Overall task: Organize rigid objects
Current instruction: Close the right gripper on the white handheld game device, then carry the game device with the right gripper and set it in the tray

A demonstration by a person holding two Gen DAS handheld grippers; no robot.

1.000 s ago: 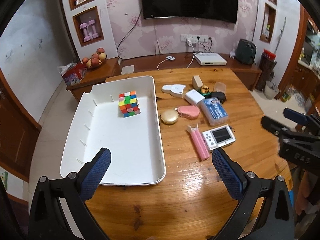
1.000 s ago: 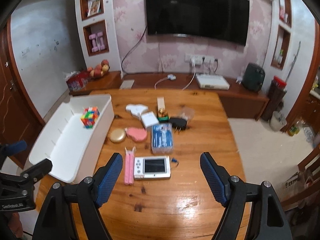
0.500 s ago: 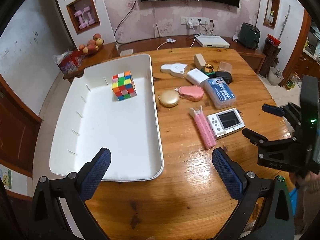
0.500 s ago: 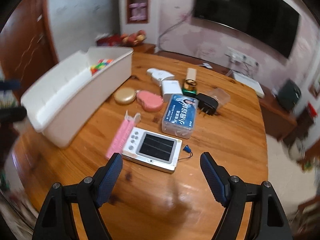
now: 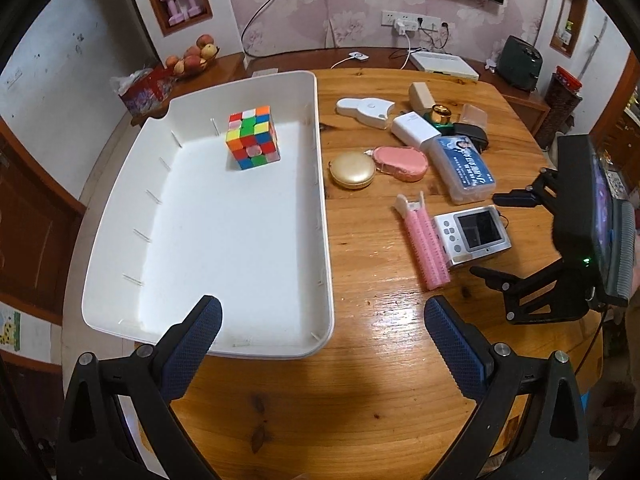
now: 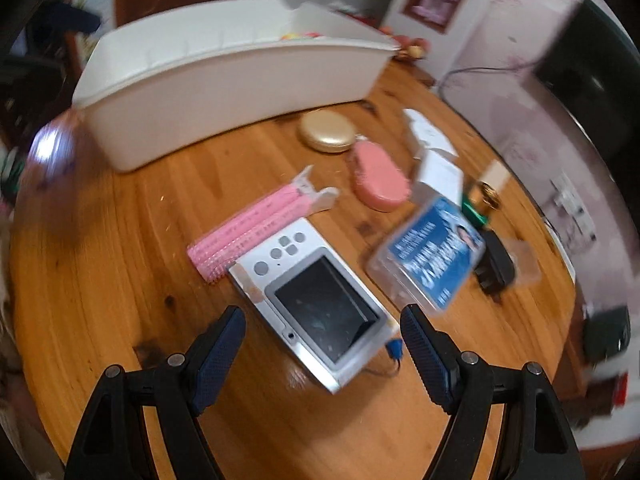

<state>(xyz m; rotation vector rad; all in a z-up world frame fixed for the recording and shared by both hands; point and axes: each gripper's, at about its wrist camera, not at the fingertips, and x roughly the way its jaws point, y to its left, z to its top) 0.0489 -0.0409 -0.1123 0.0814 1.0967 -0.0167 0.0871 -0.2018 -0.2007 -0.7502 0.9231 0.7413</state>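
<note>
Spread wide and gripping nothing, the right gripper [image 6: 322, 344] is held low over a glossy wooden table [image 6: 120, 240] in a room with pink floral wallpaper. A silver handheld device [image 6: 316, 308] is seen lying flat between the parted fingers, its long axis running diagonally from the near right to the far left, touching pink hair rollers [image 6: 256, 228]. The left gripper [image 5: 320, 352] is likewise splayed and empty, held above the near rim of a white tray [image 5: 200, 240] in which a colour cube [image 5: 252, 142] is kept.
</note>
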